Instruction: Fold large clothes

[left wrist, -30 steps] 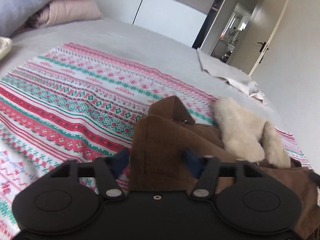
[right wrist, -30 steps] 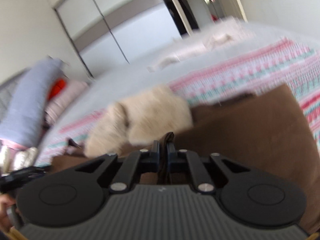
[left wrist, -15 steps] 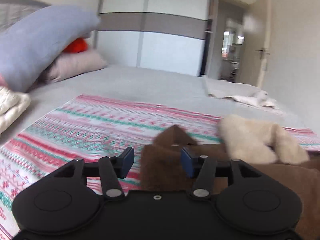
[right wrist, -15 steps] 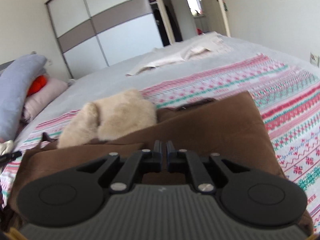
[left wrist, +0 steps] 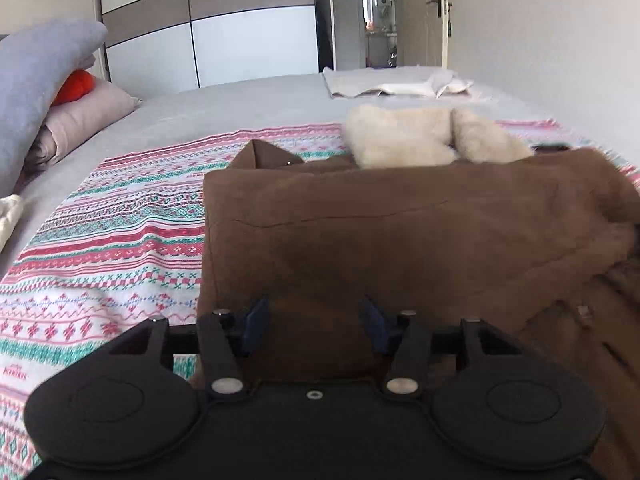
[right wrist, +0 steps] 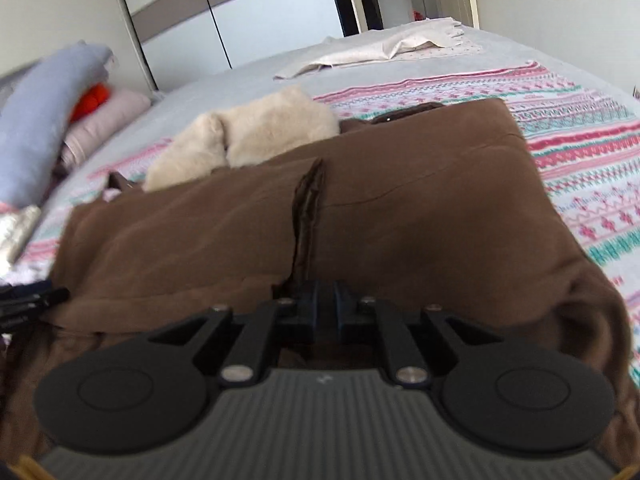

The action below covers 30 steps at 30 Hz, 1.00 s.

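A large brown coat (left wrist: pixel 400 232) with a cream fleece collar (left wrist: pixel 420 140) lies folded on a patterned blanket (left wrist: pixel 120 232) on the bed. My left gripper (left wrist: pixel 314 324) is open, its blue-padded fingers spread just above the coat's near left edge, holding nothing. In the right wrist view the brown coat (right wrist: pixel 400 216) fills the middle, the fleece collar (right wrist: pixel 248 136) beyond it. My right gripper (right wrist: pixel 322 308) is shut, its pads pinching a ridge of the coat's fabric that runs away from the jaws.
Pillows (left wrist: pixel 44 92) and an orange object (left wrist: pixel 76 84) are stacked at the far left. A light cloth (left wrist: pixel 396 86) lies at the bed's far end by the wardrobe (left wrist: pixel 224 40) and the open door (left wrist: pixel 424 12). A white fabric (left wrist: pixel 8 212) lies at the left edge.
The coat's folded half has come down flat on the blanket. My left gripper has pulled back to the near edge, still open. My right gripper stays shut on the fabric.
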{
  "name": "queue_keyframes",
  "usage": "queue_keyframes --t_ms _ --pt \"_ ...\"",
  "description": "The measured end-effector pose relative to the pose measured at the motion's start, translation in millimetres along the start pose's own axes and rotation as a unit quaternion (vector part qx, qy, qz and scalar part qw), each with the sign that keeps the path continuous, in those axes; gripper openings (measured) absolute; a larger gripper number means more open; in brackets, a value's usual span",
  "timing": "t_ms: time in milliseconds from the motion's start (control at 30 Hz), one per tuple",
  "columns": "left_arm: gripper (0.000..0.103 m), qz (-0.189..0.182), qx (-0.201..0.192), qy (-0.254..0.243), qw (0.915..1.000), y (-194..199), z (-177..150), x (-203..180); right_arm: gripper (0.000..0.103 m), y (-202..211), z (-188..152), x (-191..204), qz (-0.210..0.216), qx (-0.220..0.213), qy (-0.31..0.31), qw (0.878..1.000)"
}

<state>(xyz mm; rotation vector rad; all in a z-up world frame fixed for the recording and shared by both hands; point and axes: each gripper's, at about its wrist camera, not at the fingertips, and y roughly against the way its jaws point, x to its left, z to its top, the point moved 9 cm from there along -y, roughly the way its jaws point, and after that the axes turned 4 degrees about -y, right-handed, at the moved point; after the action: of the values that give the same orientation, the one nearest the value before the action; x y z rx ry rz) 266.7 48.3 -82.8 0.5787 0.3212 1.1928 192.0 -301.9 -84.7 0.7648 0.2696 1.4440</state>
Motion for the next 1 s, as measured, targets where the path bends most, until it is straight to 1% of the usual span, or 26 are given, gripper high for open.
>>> queue_keyframes --t_ms 33,67,100,133,200,233,267,300,333,367,433,533,667,767,900,1000 --pt "0.058 -0.004 0.000 0.012 0.9999 10 -1 2 0.017 14 2 -2 0.005 -0.011 0.000 1.000" --pt "0.063 -0.005 0.001 0.027 0.9996 21 -3 4 0.031 28 4 -2 0.010 -0.023 -0.001 1.000" --pt "0.073 -0.007 0.001 0.043 0.9990 31 -6 6 0.047 41 6 -4 0.013 -0.033 -0.003 0.999" --pt "0.080 -0.007 0.001 0.057 0.9983 41 -10 10 0.053 56 5 -6 0.016 -0.045 -0.003 0.999" --pt "0.084 -0.009 0.000 0.085 0.9964 58 -19 15 0.061 81 3 -10 0.021 -0.062 0.003 0.998" --pt "0.088 -0.011 -0.002 0.098 0.9952 68 -25 19 0.063 94 1 -15 0.023 -0.067 0.003 0.997" --pt "0.091 -0.012 -0.005 0.112 0.9936 78 -30 23 0.071 104 -2 -19 0.023 -0.072 0.001 0.997" --pt "0.096 -0.014 -0.008 0.125 0.9920 87 -36 27 0.080 114 -5 -25 0.023 -0.077 -0.003 0.997" --pt "0.099 -0.016 -0.010 0.139 0.9901 95 -43 31 0.084 124 -11 -31 0.024 -0.080 -0.008 0.996" --pt "0.100 -0.021 -0.012 0.151 0.9882 103 -50 35 0.090 132 -15 -37 0.025 -0.082 -0.013 0.996" --pt "0.102 -0.030 -0.009 0.172 0.9846 114 -63 41 0.092 147 -23 -50 0.025 -0.081 -0.027 0.996" --pt "0.102 -0.048 0.007 0.194 0.9798 128 -86 49 0.095 167 -38 -69 0.030 -0.074 -0.056 0.995" --pt "0.102 -0.081 0.029 0.216 0.9726 143 -120 56 0.097 185 -64 -93 0.036 -0.046 -0.089 0.994" --pt "0.102 -0.113 0.043 0.231 0.9654 151 -144 59 0.097 194 -84 -104 0.023 -0.027 -0.096 0.995" --pt "0.102 -0.157 0.025 0.230 0.9602 173 -163 59 0.097 204 -111 -114 0.017 -0.001 -0.111 0.994" --pt "0.102 -0.186 0.014 0.230 0.9550 187 -175 59 0.097 201 -137 -123 0.018 0.049 -0.133 0.990"
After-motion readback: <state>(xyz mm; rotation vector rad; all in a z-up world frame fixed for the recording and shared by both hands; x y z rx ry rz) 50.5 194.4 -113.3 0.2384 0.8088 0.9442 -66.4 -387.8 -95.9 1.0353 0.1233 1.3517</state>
